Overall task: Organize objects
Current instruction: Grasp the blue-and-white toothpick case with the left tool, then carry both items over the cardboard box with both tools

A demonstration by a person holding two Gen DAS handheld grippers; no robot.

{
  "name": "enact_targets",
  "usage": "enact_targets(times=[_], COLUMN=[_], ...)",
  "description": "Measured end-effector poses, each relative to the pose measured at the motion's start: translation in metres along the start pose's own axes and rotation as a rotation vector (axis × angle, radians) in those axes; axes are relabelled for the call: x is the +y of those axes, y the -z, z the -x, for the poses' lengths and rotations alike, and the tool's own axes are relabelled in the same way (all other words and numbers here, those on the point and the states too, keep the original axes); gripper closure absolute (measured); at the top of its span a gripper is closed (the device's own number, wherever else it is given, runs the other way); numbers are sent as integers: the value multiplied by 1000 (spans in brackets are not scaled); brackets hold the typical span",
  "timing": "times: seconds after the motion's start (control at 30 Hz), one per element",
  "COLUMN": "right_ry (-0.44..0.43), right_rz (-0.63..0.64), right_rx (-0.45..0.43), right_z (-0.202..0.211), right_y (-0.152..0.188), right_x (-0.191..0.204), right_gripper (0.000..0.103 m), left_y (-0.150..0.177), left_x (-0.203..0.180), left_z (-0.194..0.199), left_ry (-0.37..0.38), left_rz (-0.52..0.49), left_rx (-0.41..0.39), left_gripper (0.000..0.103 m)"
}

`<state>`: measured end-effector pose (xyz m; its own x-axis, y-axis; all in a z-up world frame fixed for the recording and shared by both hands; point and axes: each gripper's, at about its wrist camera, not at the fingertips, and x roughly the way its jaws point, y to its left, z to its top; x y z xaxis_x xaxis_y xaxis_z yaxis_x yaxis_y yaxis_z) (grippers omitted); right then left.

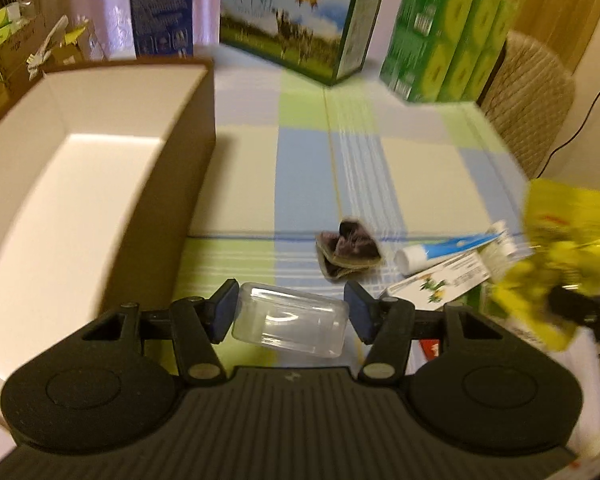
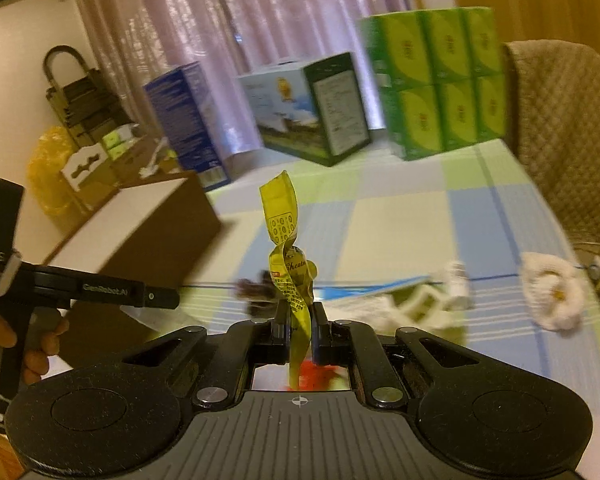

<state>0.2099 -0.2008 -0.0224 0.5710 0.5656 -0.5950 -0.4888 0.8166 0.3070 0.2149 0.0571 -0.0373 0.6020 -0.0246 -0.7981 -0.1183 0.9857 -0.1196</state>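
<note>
Right tongs (image 2: pixel 300 320) pinching a twisted yellow snack packet (image 2: pixel 286 236) lifted above the counter (image 2: pixel 440 208), while left tongs (image 1: pixel 291 312) stand spread around a clear plastic container (image 1: pixel 290 324) just beside the open cardboard box (image 1: pixel 100 168).

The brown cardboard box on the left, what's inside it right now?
The brown cardboard box shows only bare white walls and floor in the left wrist view. Its near end is hidden behind the left tool, so nothing can be confirmed there.
</note>
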Motion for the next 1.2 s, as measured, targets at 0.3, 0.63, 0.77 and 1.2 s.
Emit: enact_targets(times=[0.3,0.63,0.77,1.2], right_ry=[-136,-290,-320,-251], right_rz=[46,54,41,39], right_rx=[3,73,117,290], right_z=[-21,-68,-91,-164], right_y=[-25,-42,-42,-32], right_x=[80,176,200,246], right_gripper=[97,97,97,97], left_y=[-17,-20,-17,-9], left_x=[51,139,170,227], left_z=[83,120,118,75], left_ry=[37,-79,-128,-174], left_rz=[26,89,111,137], left_rx=[-157,-218,-195,-85], left_gripper=[50,50,50,50])
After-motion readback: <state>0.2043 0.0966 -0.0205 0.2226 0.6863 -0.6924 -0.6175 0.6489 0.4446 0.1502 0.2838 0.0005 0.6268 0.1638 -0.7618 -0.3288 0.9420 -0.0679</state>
